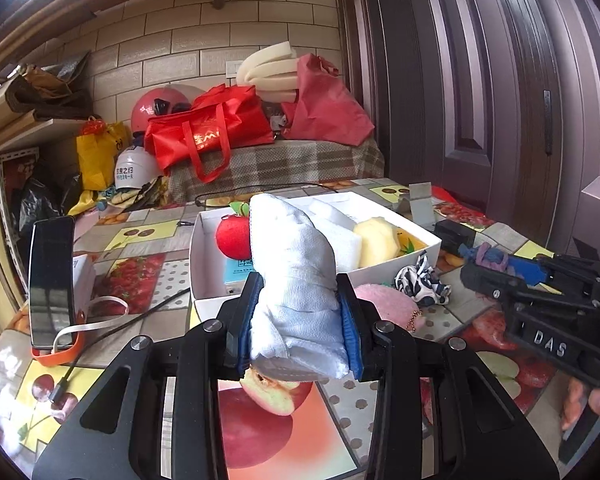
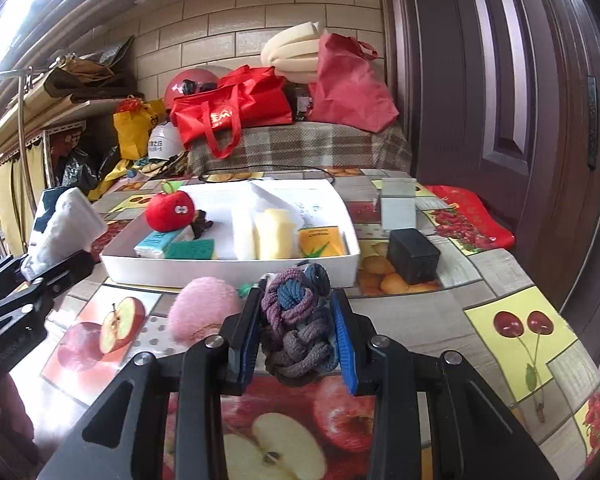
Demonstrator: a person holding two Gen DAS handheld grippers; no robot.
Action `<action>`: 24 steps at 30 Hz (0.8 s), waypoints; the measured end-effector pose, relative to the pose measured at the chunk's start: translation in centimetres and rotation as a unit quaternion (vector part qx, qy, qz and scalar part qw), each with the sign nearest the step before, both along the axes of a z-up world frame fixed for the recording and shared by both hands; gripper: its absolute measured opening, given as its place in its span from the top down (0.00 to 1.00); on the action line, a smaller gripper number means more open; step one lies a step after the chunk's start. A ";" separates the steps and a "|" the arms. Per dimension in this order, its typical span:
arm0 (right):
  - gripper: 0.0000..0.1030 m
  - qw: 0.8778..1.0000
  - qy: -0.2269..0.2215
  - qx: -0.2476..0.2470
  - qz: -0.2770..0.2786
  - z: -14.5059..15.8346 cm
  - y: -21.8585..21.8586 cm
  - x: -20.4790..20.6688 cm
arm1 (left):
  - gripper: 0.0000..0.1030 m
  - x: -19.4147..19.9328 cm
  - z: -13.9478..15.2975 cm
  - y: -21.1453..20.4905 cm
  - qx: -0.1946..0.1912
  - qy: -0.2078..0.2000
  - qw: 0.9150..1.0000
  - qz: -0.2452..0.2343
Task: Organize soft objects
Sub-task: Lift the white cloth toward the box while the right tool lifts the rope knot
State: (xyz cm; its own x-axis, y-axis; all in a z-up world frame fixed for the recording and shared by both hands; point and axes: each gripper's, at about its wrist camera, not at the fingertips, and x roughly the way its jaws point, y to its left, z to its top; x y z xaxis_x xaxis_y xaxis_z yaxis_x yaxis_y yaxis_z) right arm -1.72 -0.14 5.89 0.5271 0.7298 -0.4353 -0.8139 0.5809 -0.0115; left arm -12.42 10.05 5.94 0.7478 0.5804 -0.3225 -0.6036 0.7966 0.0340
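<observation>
My left gripper [image 1: 298, 300] is shut on a rolled white cloth [image 1: 294, 272] and holds it above the table, just in front of the white box [image 1: 396, 264]. The cloth also shows at the left of the right wrist view [image 2: 66, 224]. My right gripper [image 2: 296, 336] is shut on a knotted purple, blue and grey rope toy [image 2: 296, 320], near the front wall of the white box [image 2: 228, 270]. The box holds a red plush apple [image 2: 170, 210], sponges [image 2: 272, 232] and small packets. A pink plush [image 2: 204, 312] lies on the table in front of the box.
A black-and-white patterned cloth [image 1: 418, 282] lies by the box. A phone [image 1: 50, 284] stands on an orange stand at the left. A black block [image 2: 414, 256] and a grey holder [image 2: 398, 204] sit right of the box. Cables cross the fruit-print tablecloth [image 2: 500, 280]. Red bags are piled behind.
</observation>
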 end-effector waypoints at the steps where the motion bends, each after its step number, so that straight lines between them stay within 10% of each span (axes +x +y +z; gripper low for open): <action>1: 0.67 1.000 -0.003 0.000 0.008 0.0 0.5 -0.7 | 0.66 0.0 0.0 -0.1 0.000 -0.002 1.000 0.004; 24: 0.67 0.999 0.013 0.009 -0.050 -0.2 1.7 2.8 | 0.66 0.9 0.1 3.8 -0.052 -0.054 0.995 0.060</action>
State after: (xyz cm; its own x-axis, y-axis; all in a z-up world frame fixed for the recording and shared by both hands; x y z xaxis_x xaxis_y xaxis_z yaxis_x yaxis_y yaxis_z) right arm 1.12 1.55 5.69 0.5872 0.6815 -0.4367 -0.7512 0.6598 0.0197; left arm -11.48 13.83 6.08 0.7086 0.6347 -0.3083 -0.6901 0.7145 -0.1153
